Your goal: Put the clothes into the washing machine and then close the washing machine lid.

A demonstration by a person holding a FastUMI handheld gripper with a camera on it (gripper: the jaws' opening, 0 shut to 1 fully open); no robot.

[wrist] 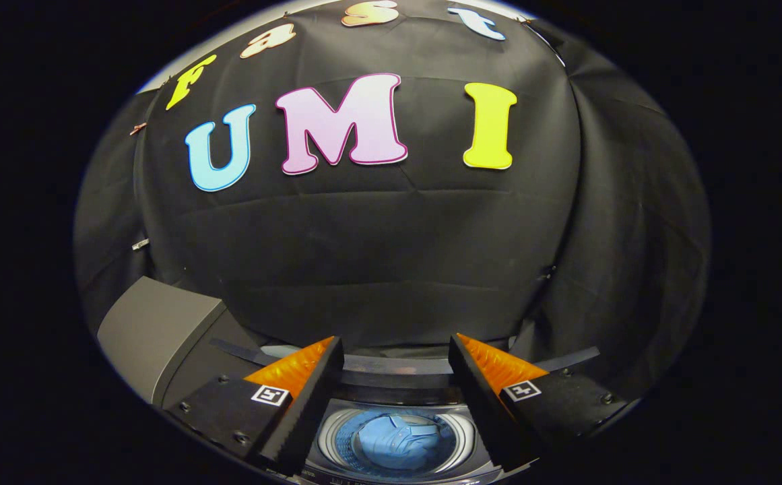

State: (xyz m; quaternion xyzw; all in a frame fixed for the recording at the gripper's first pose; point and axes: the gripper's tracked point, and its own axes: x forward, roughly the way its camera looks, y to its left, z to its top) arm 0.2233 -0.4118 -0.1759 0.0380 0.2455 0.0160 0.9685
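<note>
A blue piece of clothing lies inside the round drum of a grey top-loading washing machine, seen below and between my fingers. The machine's lid stands raised behind the drum, just ahead of the fingertips. My gripper hangs above the machine, open, with nothing between its fingers.
The black cloth wall of the booth rises directly behind the machine. The machine's grey top corner juts out beyond my left finger.
</note>
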